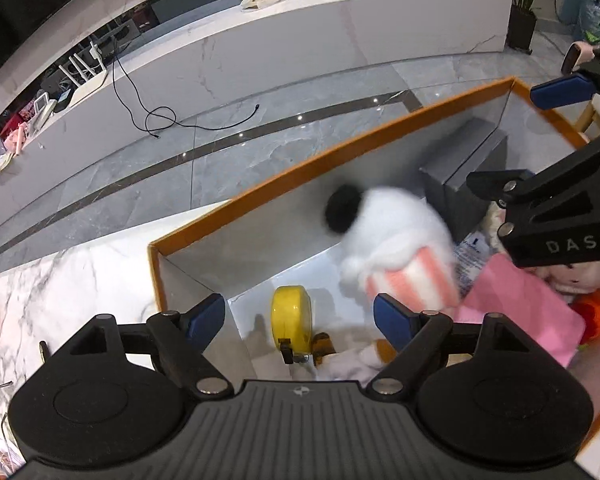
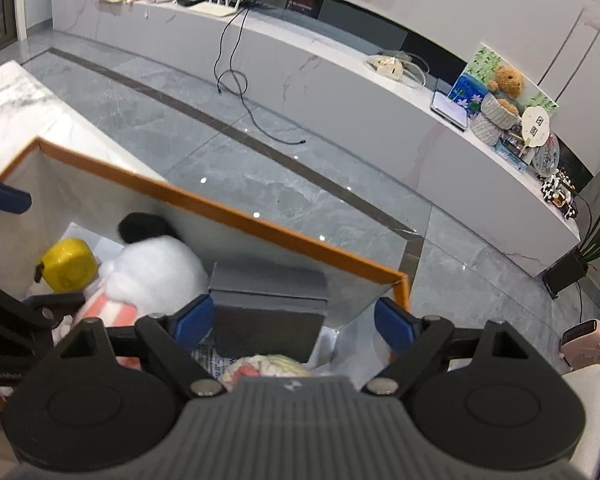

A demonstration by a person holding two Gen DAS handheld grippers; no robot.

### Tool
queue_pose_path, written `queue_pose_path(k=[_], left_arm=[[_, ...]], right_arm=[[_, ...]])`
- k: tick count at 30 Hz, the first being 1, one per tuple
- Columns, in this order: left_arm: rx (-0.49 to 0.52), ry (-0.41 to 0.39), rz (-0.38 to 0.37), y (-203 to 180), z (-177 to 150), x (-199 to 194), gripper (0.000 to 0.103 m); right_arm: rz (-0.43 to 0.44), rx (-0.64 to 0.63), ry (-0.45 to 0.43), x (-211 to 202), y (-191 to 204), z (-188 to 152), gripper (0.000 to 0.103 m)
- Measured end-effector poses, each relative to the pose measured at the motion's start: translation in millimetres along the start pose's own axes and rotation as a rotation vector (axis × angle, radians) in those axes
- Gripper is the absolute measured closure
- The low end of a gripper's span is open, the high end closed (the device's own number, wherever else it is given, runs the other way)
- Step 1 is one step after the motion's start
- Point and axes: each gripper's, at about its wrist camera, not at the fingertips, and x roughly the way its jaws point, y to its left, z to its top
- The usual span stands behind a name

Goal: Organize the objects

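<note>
The left gripper is seen spread wide above the orange-rimmed box, nothing held. The right gripper is likewise wide and empty. A blurred white plush toy is observed inside the box, beside a yellow tape measure and a grey case.

White plush toy pink-striped, yellow tape measure, orange-rimmed box

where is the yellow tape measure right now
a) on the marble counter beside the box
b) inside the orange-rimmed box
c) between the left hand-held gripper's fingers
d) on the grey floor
b: the yellow tape measure lies on the floor of the orange-rimmed box, beside the white plush toy.
</note>
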Motion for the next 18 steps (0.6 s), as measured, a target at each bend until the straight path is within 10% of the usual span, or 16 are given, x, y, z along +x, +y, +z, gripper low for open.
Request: queue_pose_path(k=[18], left_arm=[[-0.055,-0.120,-0.020,14,0,-63,0.007]], right_arm=[[0.029,0.123,-0.100,-80,-16,-12,0.015]])
